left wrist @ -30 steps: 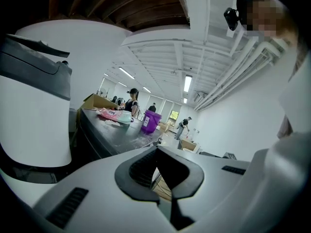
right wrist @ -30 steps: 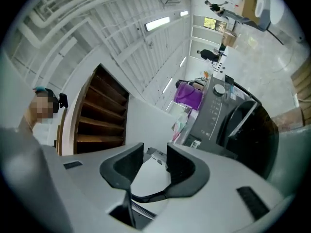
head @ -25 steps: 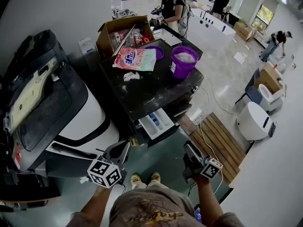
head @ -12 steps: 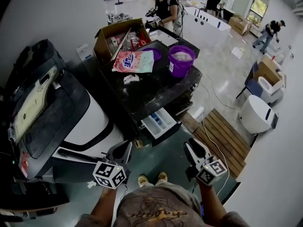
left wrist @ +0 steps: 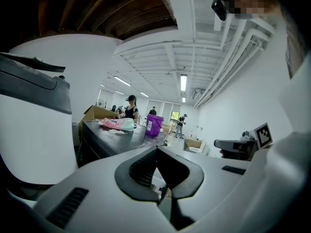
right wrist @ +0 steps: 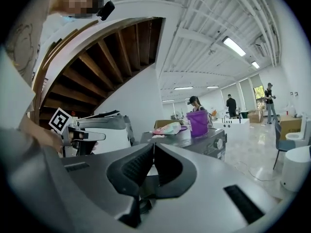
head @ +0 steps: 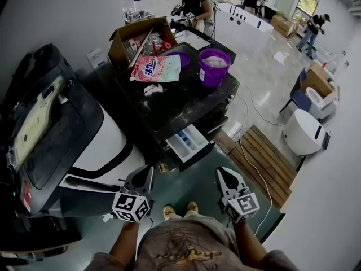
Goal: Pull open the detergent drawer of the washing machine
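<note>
The black-topped washing machine (head: 180,109) stands ahead of me, and its white detergent drawer (head: 189,144) sticks out of the front, pulled open. Both grippers hang in the air short of it, over the green floor. My left gripper (head: 146,173) is below and left of the drawer, its jaws together on nothing. My right gripper (head: 221,174) is below and right of the drawer, shut and empty. In the left gripper view the pads (left wrist: 146,166) meet at the tip. The right gripper view shows the same closed pads (right wrist: 136,166), with the machine (right wrist: 209,143) beyond them.
On the machine's top lie a pink detergent bag (head: 156,68) and a purple bucket (head: 214,66), with an open cardboard box (head: 135,38) behind. A white and black appliance (head: 101,145) stands at the left. A wooden pallet (head: 262,160) and cables lie at the right. People stand far back.
My right gripper has rolled so that its marker cube faces up, its jaws have closed, and it has drifted slightly left. The left gripper has hardly moved. The drawer stays out.
</note>
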{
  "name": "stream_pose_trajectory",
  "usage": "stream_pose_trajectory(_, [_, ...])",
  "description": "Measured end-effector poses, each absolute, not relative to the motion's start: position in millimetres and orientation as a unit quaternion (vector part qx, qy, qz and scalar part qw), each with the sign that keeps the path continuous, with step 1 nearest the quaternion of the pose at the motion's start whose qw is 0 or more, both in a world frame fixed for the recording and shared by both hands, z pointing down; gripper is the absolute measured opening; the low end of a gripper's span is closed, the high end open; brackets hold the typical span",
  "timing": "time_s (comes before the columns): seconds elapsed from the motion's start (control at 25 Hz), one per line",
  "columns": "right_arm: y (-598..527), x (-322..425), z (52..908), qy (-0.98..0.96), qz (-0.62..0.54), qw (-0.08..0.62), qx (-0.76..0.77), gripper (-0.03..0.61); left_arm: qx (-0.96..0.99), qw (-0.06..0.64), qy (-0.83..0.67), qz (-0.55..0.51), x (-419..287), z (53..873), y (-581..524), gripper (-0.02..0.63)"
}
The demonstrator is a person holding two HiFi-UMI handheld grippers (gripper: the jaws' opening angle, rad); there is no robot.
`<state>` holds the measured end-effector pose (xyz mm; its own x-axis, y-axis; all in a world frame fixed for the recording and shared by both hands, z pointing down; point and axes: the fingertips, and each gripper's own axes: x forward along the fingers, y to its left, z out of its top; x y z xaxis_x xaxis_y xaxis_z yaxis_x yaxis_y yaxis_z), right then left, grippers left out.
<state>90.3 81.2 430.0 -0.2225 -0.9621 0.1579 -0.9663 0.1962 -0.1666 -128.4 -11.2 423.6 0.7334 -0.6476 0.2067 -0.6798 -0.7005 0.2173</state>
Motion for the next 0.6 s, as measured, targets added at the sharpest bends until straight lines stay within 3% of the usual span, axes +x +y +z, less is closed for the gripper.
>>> stream_pose_trajectory(0.6, [73, 91, 450, -0.757, 0.12, 0.005, 0.643, 0.002, 0.917, 0.133, -0.369, 0.068, -129, 442, -4, 0.021])
